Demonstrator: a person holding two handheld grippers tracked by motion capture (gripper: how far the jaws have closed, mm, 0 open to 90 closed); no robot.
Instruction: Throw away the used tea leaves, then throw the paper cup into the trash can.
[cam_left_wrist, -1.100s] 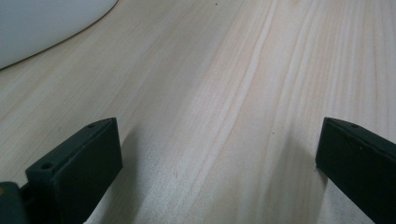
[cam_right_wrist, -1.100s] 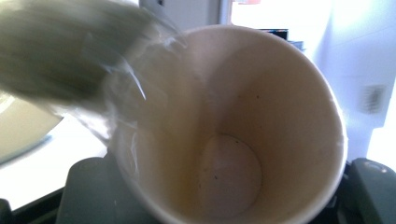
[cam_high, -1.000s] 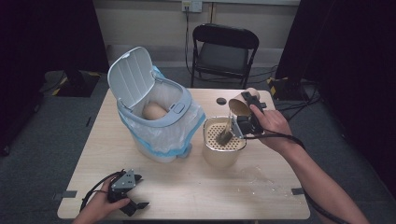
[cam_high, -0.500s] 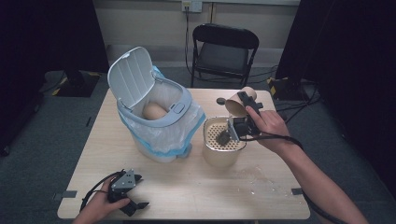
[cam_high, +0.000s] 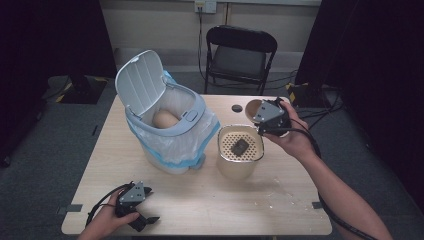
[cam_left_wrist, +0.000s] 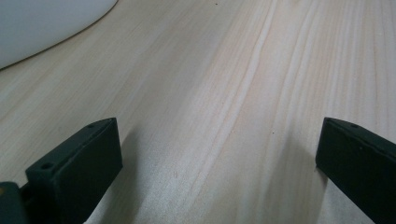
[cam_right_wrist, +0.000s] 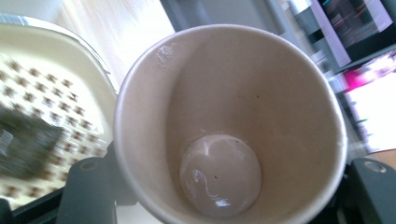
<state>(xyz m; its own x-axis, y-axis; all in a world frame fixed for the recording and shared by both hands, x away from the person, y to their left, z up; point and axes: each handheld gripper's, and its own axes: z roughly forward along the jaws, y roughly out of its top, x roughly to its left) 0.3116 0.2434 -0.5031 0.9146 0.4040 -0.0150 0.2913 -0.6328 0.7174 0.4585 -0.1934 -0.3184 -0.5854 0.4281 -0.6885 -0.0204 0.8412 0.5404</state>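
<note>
Since a second ago my right gripper (cam_high: 261, 116) has drawn the paper cup (cam_high: 253, 106) back from over the strainer pot (cam_high: 240, 159) toward the table's far right side, tipping its mouth more upward. My right hand (cam_high: 295, 136) holds the gripper raised above the table, forearm angled in from the lower right, jaws clamped on the cup's wall. My left gripper (cam_high: 136, 202) rests at the near left edge, jaws spread apart with nothing between them. The right gripper view looks straight into the cup (cam_right_wrist: 231, 123), showing a wet bottom. The high view shows a dark teabag (cam_high: 240, 147) lying on the strainer and the lined bin (cam_high: 167, 125) beside it.
</note>
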